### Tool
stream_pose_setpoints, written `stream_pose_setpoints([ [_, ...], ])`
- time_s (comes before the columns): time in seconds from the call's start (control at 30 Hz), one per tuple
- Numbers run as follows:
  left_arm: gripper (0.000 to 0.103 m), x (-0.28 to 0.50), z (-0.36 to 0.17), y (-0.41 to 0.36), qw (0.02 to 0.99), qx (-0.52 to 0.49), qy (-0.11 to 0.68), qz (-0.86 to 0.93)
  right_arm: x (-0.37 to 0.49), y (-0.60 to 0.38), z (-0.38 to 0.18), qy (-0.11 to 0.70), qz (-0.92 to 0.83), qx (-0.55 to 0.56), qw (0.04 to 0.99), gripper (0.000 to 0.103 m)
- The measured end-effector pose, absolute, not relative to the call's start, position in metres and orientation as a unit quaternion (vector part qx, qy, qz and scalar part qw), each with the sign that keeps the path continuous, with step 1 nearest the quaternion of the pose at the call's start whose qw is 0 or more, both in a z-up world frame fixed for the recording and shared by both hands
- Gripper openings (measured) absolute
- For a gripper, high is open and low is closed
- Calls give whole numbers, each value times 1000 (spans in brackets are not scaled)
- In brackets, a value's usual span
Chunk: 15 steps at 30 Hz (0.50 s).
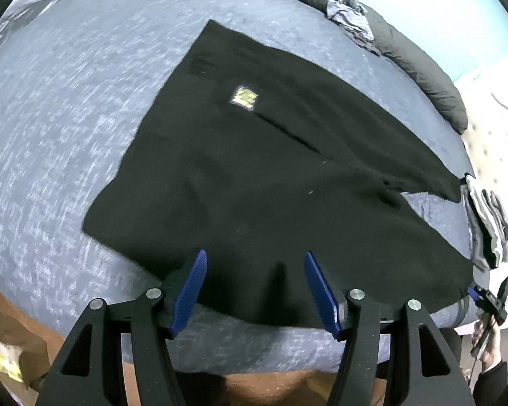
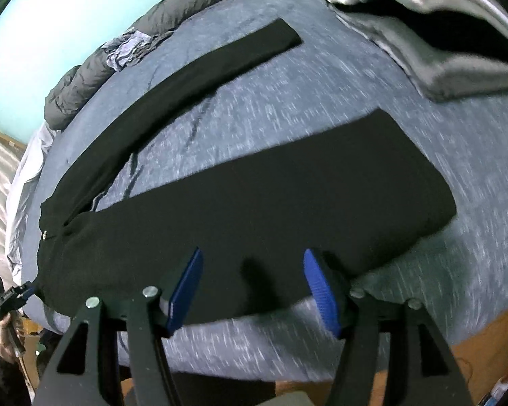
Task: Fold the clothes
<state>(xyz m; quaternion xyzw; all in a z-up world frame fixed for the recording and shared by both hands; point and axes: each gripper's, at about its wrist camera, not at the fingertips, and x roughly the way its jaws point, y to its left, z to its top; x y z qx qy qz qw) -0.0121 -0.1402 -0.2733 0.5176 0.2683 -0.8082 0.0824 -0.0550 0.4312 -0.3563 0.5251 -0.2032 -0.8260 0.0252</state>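
Note:
A pair of black trousers (image 1: 271, 169) lies spread flat on the blue-grey bed cover (image 1: 67, 118), with a small yellow label (image 1: 244, 98) near the waist. In the right wrist view the two legs of the trousers (image 2: 271, 196) fan apart, one long leg reaching toward the far edge. My left gripper (image 1: 255, 260) hovers open over the near hem of the fabric with nothing between its blue pads. My right gripper (image 2: 252, 257) is open too, just above the near leg's edge. Each gripper shows small at the other view's bottom corner, held in a hand.
A stack of folded grey and white clothes (image 2: 440, 44) sits on the bed past the leg ends, also seen as the stack (image 1: 487, 223). A dark grey duvet (image 1: 406, 44) lines the far edge with a crumpled grey garment (image 1: 348, 13) on it. Brown floor (image 2: 484, 348) lies below the bed's edge.

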Motion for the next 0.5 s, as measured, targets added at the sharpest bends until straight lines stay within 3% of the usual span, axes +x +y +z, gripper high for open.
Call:
stream_pose_setpoints([
  [0.5, 64, 6, -288, -152, 95, 520, 282, -801, -34, 437, -371, -234, -812, 535, 18, 63],
])
